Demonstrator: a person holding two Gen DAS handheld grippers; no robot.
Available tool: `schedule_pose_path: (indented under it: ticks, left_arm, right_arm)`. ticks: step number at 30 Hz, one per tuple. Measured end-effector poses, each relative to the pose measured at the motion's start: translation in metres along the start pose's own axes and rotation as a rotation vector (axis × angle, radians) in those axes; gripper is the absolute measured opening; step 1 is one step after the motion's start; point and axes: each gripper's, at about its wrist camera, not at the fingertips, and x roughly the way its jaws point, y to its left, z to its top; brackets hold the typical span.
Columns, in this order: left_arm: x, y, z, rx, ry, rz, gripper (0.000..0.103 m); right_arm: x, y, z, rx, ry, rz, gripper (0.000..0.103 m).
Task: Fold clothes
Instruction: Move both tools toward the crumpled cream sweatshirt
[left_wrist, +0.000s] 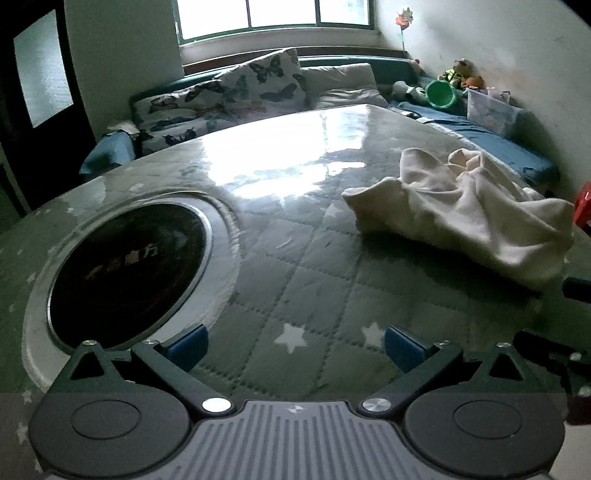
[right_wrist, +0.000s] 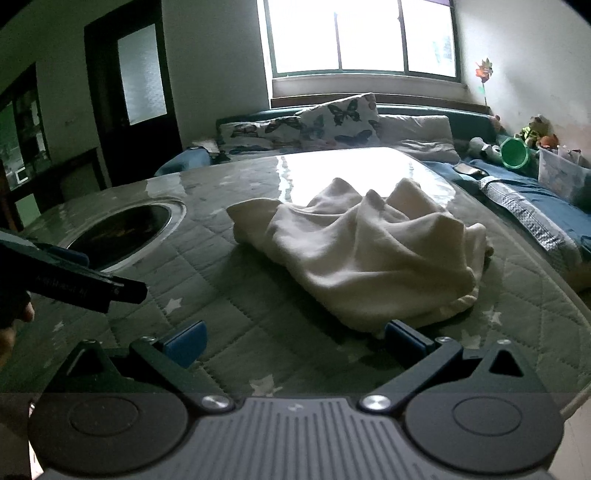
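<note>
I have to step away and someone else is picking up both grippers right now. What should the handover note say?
Left gripper: open, empty, above the quilted table cover, cloth off to its right.
Right gripper: open, empty, its right finger right at the near edge of the cloth; contact unclear.
White garment: crumpled in a heap on the table, beside the round dark inset.
Done: nothing folded yet.
Left: spread it flat, then fold.

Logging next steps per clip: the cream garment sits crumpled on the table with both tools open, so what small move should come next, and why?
Probably ease the right tool forward onto the cream garment's near edge; that hem lies just past its open fingers, while the left tool faces bare table.
</note>
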Motion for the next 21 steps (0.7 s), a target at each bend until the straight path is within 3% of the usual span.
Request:
schedule_pose_path:
  ticks: [21]
  left_arm:
    - [0.021, -0.036, 0.027, 0.086, 0.021, -0.038, 0.103]
  right_arm:
    - [0.01, -0.022, 0.005, 0.048, 0.025, -0.055, 0.103]
